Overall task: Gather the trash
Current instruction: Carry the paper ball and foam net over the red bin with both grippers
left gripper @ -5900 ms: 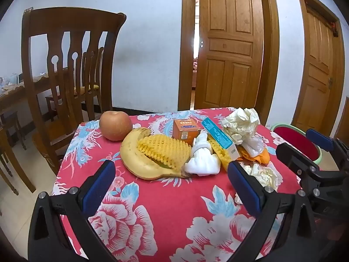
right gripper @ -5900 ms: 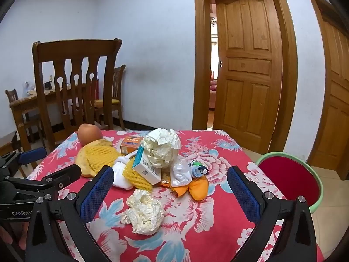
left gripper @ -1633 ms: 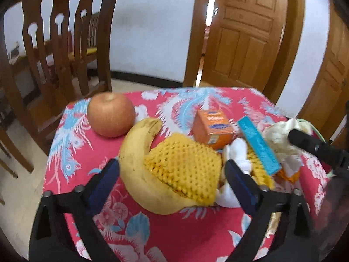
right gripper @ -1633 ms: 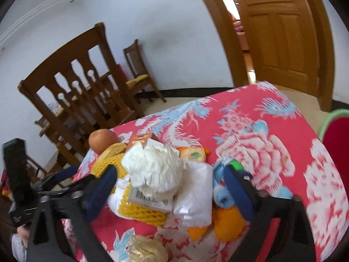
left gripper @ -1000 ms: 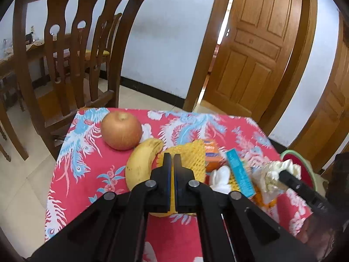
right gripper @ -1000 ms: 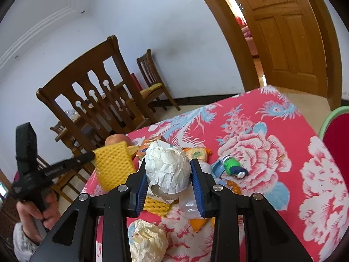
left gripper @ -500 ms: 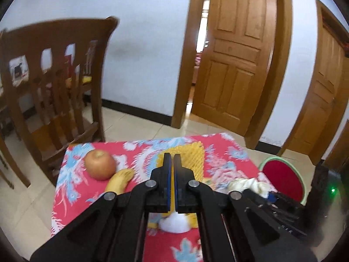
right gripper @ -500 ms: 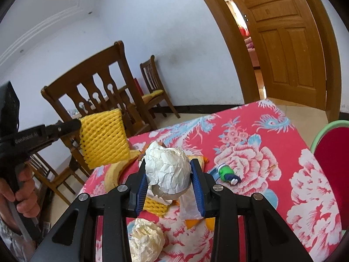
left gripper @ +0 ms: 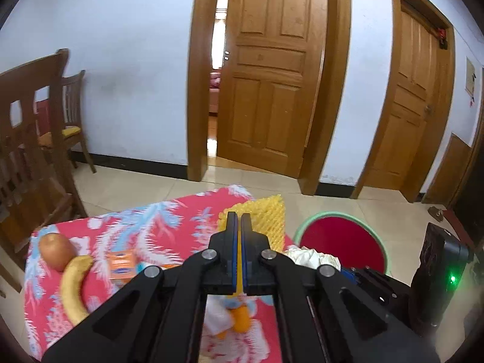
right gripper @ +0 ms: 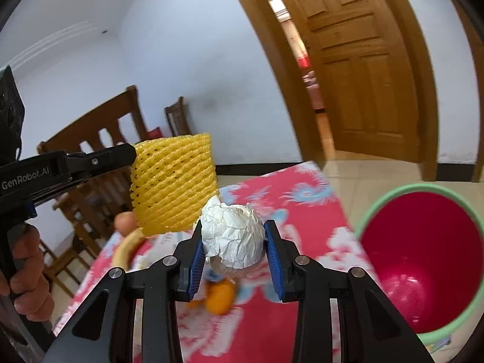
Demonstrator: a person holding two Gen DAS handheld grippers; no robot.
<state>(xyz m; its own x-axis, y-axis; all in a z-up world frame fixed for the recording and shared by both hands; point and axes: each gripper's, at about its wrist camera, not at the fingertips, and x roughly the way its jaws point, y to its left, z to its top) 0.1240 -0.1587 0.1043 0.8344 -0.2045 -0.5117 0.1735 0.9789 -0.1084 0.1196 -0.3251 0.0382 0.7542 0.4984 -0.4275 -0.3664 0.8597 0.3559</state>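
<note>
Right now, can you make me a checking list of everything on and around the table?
Surface: table under a red flowered cloth.
Job's things: yellow foam fruit net and crumpled paper ball held up; red bin with green rim on the floor beside the table.
Clutter: apple, banana, small orange box, blurred wrappers.
Grippers: left gripper shut on the net; right gripper shut on the ball.
Cables: nothing seen.
Surroundings: wooden chairs, doors, tiled floor.

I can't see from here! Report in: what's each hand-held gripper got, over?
Left hand-held gripper shut on yellow foam fruit net. Right hand-held gripper shut on crumpled paper ball. Red bin beside table, path clear. Over.
</note>
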